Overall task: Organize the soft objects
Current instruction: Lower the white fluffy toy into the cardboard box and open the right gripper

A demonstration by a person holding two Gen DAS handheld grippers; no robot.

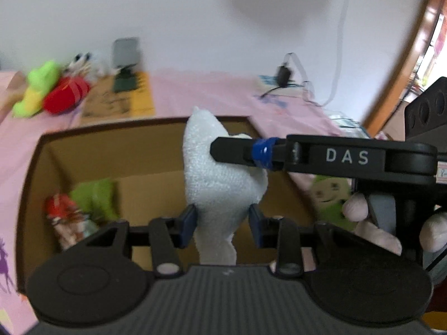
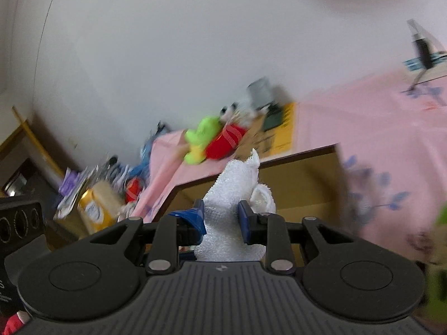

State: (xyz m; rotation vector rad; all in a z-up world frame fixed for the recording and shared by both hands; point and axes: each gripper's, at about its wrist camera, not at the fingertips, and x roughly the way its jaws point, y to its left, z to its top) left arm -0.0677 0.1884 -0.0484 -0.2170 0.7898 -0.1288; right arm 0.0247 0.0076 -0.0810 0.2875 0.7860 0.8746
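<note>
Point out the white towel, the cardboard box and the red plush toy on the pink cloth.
white towel (image 1: pixel 220 167): left wrist view, its bunched middle.
cardboard box (image 1: pixel 111 132): left wrist view, far rim.
red plush toy (image 1: pixel 65 96): left wrist view, its red body.

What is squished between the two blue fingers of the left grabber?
A white towel, pinched in the left grabber over the open box. The left wrist view shows it.
</note>
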